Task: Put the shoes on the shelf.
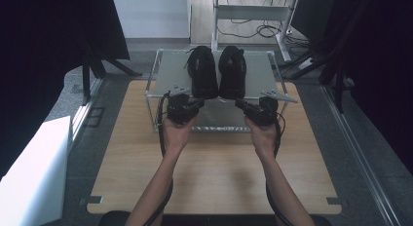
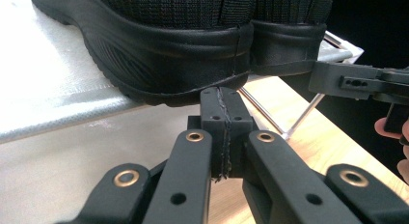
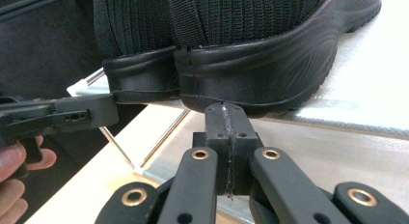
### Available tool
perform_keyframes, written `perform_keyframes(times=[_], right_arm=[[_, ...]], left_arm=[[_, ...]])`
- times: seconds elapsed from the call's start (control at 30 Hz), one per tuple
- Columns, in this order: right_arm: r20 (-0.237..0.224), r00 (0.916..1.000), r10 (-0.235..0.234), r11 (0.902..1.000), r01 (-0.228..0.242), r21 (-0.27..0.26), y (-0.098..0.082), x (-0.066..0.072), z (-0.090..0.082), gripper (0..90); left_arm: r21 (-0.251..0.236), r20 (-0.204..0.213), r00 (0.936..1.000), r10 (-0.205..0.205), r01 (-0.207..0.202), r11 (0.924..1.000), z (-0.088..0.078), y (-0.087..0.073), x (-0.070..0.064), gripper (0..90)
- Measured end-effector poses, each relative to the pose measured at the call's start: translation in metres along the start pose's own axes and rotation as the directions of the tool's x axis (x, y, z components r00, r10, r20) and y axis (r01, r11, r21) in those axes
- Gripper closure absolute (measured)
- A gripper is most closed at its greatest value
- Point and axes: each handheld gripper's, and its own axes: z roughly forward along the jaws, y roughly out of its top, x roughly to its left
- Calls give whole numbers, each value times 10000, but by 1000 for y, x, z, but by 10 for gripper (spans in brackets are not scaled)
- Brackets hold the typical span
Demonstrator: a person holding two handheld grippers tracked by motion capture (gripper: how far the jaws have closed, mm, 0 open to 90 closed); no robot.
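Two black shoes stand side by side on the top shelf of a small wire rack (image 1: 155, 75), heels toward me: the left shoe (image 1: 202, 72) and the right shoe (image 1: 232, 71). My left gripper (image 1: 198, 103) is shut and empty, its tip just below and in front of the left shoe's heel (image 2: 183, 64). My right gripper (image 1: 239, 104) is shut and empty too, just under the right shoe's heel (image 3: 251, 74). In each gripper view the other gripper's jaws show at the side: the right gripper (image 2: 359, 81), the left gripper (image 3: 67, 115). Neither gripper holds a shoe.
The rack stands at the far edge of a wooden table (image 1: 214, 172), with a translucent lower shelf (image 1: 219, 120) under the shoes. A white box (image 1: 34, 172) lies off the table's left. Cables and a metal frame (image 1: 253, 14) sit on the floor behind.
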Motion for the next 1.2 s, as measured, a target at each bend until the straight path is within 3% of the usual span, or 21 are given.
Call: perform_keyframes(times=[0.1, 0.63, 0.93, 1.07, 1.2], right_arm=[[14, 9998, 220, 9998, -220, 3, 1, -3, 6, 900], [310, 9984, 466, 9988, -471, 142, 4, -10, 21, 900], [210, 9981, 574, 9981, -578, 214, 4, -10, 21, 899], [-95, 9981, 617, 9979, -615, 199, 5, -11, 16, 892], [-294, 9988, 390, 9988, -381, 296, 5, -10, 9, 820]], left_arm=[[66, -3, 9999, -122, 122, 9999, 3, 2, 3, 895], [349, -298, 9985, -450, 461, 9983, 21, 8, 10, 895], [364, -68, 9987, -502, 504, 9981, 27, 9, 6, 893], [202, -20, 9991, -435, 435, 9988, 24, 7, 4, 804], [54, -35, 9994, -339, 339, 9994, 18, 3, 3, 645]])
